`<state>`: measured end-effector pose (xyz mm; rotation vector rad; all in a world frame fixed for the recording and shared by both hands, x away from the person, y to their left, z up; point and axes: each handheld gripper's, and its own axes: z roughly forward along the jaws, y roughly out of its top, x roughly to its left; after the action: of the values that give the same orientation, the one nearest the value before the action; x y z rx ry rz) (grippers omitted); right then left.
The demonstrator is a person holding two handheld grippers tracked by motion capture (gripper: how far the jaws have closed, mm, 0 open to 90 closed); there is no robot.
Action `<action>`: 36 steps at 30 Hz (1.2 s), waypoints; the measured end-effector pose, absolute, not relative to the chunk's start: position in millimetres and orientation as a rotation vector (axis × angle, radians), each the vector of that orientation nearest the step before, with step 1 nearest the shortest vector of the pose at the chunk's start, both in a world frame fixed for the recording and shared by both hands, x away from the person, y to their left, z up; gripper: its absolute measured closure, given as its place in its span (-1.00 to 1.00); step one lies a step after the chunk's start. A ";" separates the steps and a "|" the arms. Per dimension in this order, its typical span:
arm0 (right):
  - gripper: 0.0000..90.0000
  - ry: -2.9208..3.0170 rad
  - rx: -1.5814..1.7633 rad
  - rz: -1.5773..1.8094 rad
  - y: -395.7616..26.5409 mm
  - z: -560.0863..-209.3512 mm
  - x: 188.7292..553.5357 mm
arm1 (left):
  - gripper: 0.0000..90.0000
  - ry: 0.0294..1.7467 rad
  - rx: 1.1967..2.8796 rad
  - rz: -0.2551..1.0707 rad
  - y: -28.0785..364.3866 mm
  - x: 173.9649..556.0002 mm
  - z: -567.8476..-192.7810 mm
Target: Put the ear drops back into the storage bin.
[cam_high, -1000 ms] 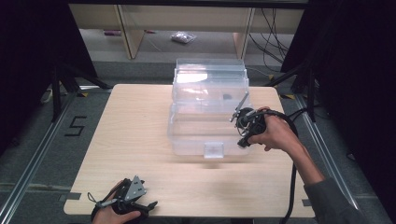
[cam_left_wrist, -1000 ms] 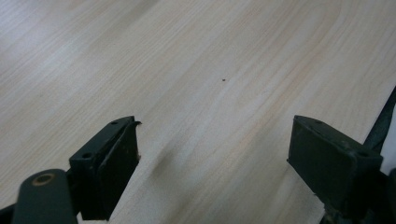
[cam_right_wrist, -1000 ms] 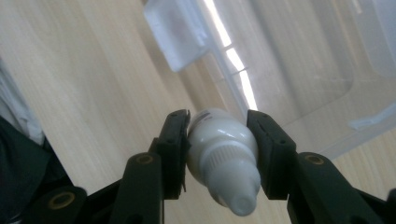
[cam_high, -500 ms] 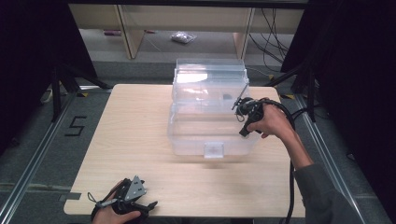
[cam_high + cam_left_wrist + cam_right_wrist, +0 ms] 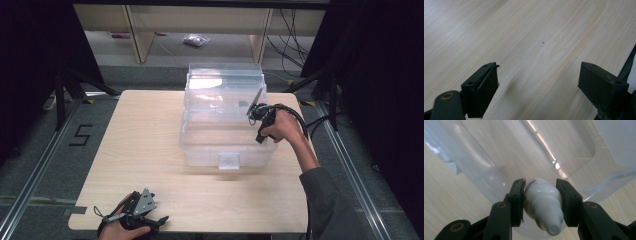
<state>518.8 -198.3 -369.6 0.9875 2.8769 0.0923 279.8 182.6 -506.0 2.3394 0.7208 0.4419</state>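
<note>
A person seated at a pale, fine-grained wooden table [image 5: 150, 130] works two black hand-held grippers around a clear plastic storage box [image 5: 225, 127], its lid tipped up at the far side and a small square latch on its near wall. The right gripper [image 5: 541, 195] is clamped on a small white plastic bottle [image 5: 543, 205], rounded in the body with a ribbed collar and a tapering nozzle cap that points back toward the camera; the two flat black jaws press on either side of the body. In the high view that gripper [image 5: 254, 111] sits at the box's right rim, held in the right hand [image 5: 280, 127], a black cable looping away behind it. Beyond the bottle, the right gripper view shows the box's smooth translucent wall and rounded corner, with bright reflected streaks. The left gripper [image 5: 135, 212], topped by a grey three-cornered plate, rests at the table's near edge, well apart from the box; its jaws [image 5: 539, 87] stand wide apart over bare wood, holding nothing.
</note>
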 end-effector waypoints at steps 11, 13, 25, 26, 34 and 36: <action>0.34 2.881 1.051 0.043 -195.6 -387.6 528.9 | -0.65 0.721 2.337 0.456 181.8 280.4 -507.0; 0.34 2.875 1.065 0.036 -194.6 -390.2 530.1 | -0.65 0.717 2.339 0.443 182.4 279.8 -506.1; 0.34 2.878 1.190 -0.007 -193.0 -411.6 536.7 | -0.65 0.717 2.338 0.443 182.5 280.0 -506.3; 0.34 2.878 1.190 -0.007 -193.0 -411.6 536.7 | -0.65 0.736 2.331 0.434 182.3 279.4 -506.9; 0.34 2.889 1.163 0.003 -197.8 -424.0 539.4 | -0.65 0.742 2.327 0.436 181.8 279.4 -507.2; 0.34 2.893 1.162 -0.001 -196.6 -425.4 538.3 | -0.65 0.720 2.338 0.453 181.7 280.4 -507.4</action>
<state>538.3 -196.6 -425.4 1.1623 2.8926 -0.0012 280.4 181.7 -507.4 2.3376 0.7200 0.4527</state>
